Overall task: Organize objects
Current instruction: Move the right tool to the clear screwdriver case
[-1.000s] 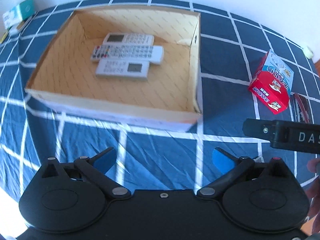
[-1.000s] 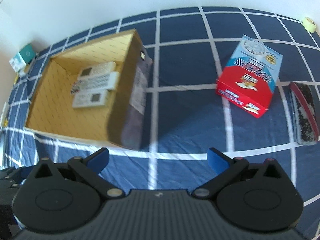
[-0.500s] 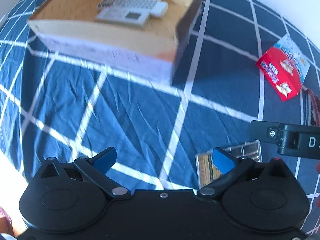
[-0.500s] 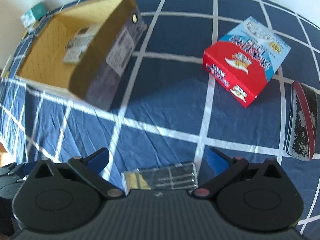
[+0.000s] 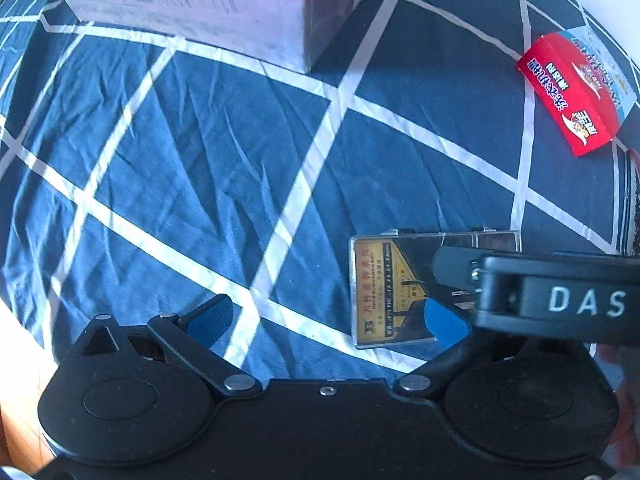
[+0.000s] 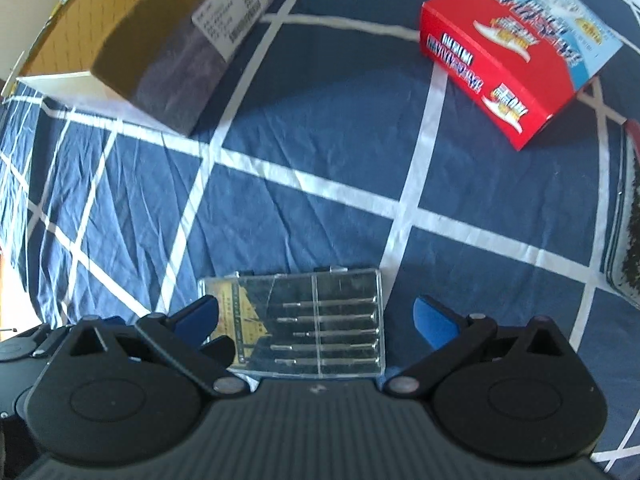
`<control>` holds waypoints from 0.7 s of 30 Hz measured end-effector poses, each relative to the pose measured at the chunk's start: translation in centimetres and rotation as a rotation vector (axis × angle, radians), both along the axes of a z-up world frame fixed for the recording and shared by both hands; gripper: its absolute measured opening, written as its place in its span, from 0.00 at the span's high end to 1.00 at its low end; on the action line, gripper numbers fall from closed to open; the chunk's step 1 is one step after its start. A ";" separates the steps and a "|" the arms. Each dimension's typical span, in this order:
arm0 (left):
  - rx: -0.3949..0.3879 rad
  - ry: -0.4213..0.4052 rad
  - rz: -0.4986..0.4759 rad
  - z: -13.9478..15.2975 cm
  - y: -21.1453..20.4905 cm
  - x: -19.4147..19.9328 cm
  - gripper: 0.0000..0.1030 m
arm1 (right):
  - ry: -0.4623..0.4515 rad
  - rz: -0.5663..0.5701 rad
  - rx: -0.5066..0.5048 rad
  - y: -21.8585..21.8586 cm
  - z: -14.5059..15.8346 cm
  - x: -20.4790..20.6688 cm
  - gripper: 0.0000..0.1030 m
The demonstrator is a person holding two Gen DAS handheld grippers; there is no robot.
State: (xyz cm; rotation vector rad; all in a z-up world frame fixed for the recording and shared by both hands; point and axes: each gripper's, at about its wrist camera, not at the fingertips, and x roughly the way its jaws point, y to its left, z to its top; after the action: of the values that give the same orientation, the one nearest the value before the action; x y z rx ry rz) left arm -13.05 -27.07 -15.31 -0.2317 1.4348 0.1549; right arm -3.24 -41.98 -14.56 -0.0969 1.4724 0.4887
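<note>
**Hovering low over the screwdriver case**

Looking down along my right gripper (image 6: 316, 322), I see its blue-tipped jaws spread wide and released, holding nothing. Between them, on the blue checked bedspread (image 6: 320, 168), lies the clear plastic screwdriver case (image 6: 316, 320). It lies flat, its long side running across from jaw to jaw, with a row of small drivers visible through the lid and a yellow label at its left end. My left jaw tip overlaps that labelled end in the view; the right tip stands just off the other end. Whether either tip touches the case, I cannot tell.

My left gripper (image 5: 328, 316) is also released, jaws wide apart and empty, over bare bedspread. From its camera the same case (image 5: 384, 292) sits at the right, behind my right jaw tip, and the black body of my right gripper reaches in above the case from the right edge.

Farther off, the open cardboard box (image 6: 120, 40) stands at the upper left, a white shipping label on its shaded side wall. What lies inside it is out of sight here. A red and light-blue carton (image 6: 516, 48) rests on the bedspread at the upper right, well apart from the case. A long dark object with a red rim (image 6: 628, 216) lies along the right edge.
</note>
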 end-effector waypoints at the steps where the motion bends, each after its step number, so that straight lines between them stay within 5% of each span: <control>1: -0.001 0.002 -0.001 -0.2 -0.1 0.0 0.00 | 0.006 0.002 0.000 0.0 -0.3 0.0 0.00; 11: -0.056 0.024 0.008 -0.7 -0.9 -0.3 0.13 | 0.037 0.023 -0.010 0.2 -1.7 -0.3 0.07; 21: -0.126 0.026 0.000 -0.6 -1.6 -0.6 0.33 | 0.020 0.048 -0.032 0.0 -1.4 -0.1 0.34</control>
State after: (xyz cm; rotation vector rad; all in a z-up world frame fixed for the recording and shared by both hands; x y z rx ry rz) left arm -13.63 -28.66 -15.93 -0.3338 1.4726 0.0673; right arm -3.37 -41.97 -15.95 -0.1532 1.5005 0.5066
